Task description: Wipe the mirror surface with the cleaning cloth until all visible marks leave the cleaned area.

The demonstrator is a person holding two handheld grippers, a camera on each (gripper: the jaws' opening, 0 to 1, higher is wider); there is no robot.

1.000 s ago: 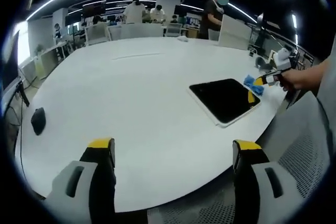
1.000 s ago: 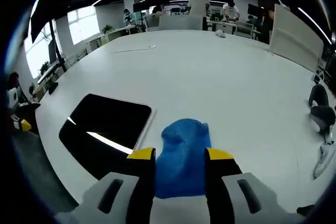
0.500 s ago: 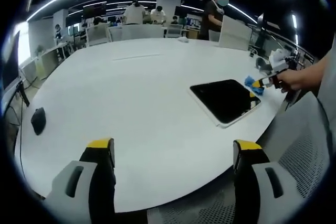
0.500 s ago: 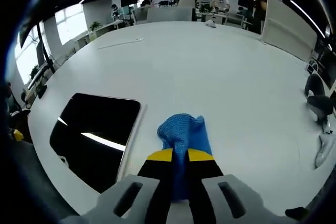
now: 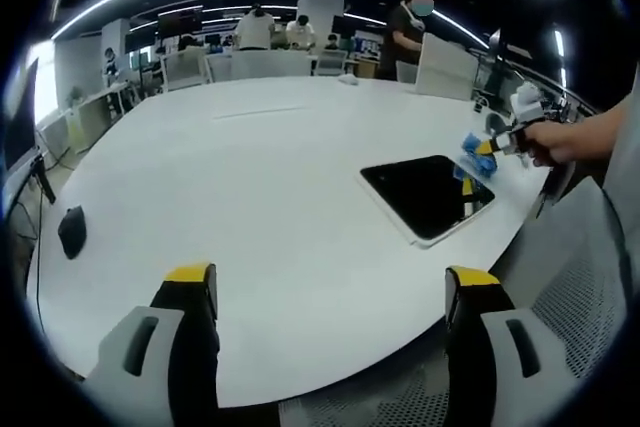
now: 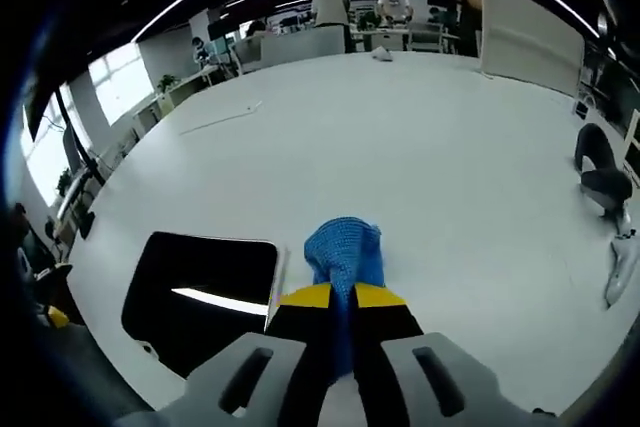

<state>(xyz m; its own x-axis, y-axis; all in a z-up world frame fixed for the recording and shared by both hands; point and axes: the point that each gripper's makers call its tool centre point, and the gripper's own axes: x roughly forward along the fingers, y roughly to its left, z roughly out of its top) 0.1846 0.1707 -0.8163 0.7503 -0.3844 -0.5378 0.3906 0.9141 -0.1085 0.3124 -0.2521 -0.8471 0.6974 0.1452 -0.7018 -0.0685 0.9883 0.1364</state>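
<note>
Item: white table (image 5: pixel 260 177), large and rounded, spanning the middle of both views. Item: mirror (image 5: pixel 428 194), a dark rectangular panel in a pale frame, lying flat near the table's edge; right of centre in the left gripper view, lower left in the right gripper view (image 6: pixel 203 292), where it reflects a bright strip of ceiling light. Item: cleaning cloth (image 6: pixel 343 255), blue and bunched, in the lower middle of the right gripper view, just beside the mirror's right edge; whether it touches the table cannot be told. Item: right gripper (image 6: pixel 341 296), yellow-tipped jaws pressed together on the near end of the cloth; also seen at the right of the left gripper view (image 5: pixel 487 148), held by a person's hand (image 5: pixel 560 142) past the mirror's far corner, a scrap of blue at its tip. Item: left gripper (image 5: pixel 335 279), at the bottom of the left gripper view, jaws wide apart with nothing between them, poised over the table's near edge. Item: small dark object (image 5: pixel 72 230), left side of the left gripper view, on the table, well apart from the mirror. Background: people standing and sitting at desks along the top of both views.
</note>
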